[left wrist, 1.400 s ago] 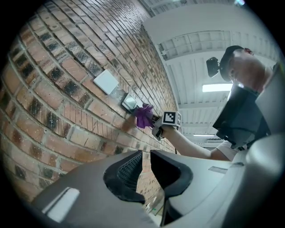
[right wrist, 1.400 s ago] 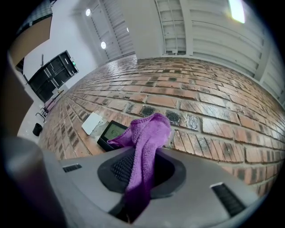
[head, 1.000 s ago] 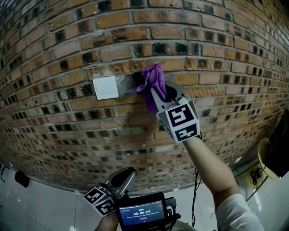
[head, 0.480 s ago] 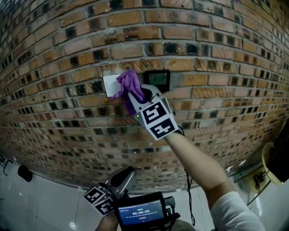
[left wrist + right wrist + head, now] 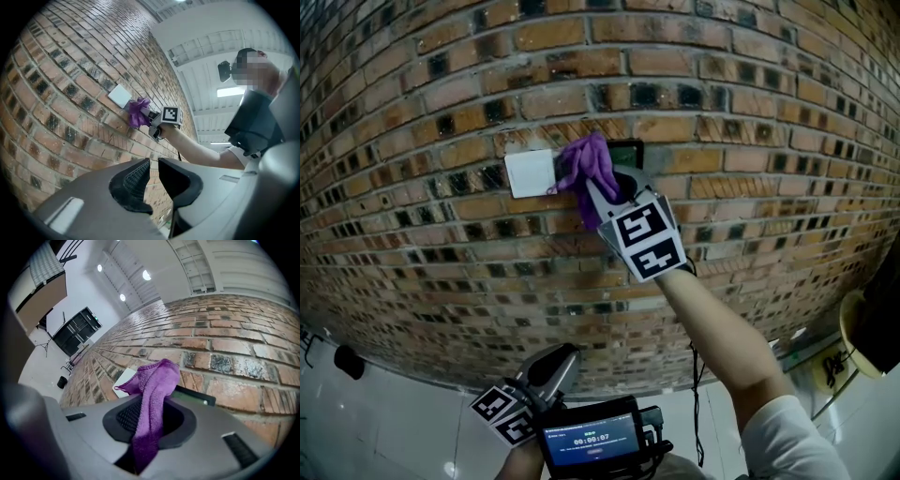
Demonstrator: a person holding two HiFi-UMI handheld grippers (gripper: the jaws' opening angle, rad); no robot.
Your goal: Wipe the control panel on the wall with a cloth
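A purple cloth [image 5: 586,169] is pressed to the brick wall, over the left edge of a dark control panel [image 5: 628,154]. A white switch plate [image 5: 530,173] sits just left of it. My right gripper [image 5: 598,187] is shut on the cloth; its marker cube [image 5: 649,242] faces the head camera. In the right gripper view the cloth [image 5: 152,390] rises from between the jaws and hides part of the panel [image 5: 196,397], with the plate [image 5: 123,378] at the left. My left gripper [image 5: 551,373] hangs low, away from the wall, with its jaws close together and nothing between them [image 5: 153,174].
The brick wall [image 5: 750,112] fills the view. A device with a lit screen [image 5: 591,439] sits by the left gripper. A black cable [image 5: 703,375] hangs below the right arm. A dark object [image 5: 347,361] lies on the white floor at left, a pale round thing [image 5: 861,337] at right.
The right gripper swept the cloth left from the dark panel onto the white plate, then back right to the panel's left edge. The left gripper stayed put.
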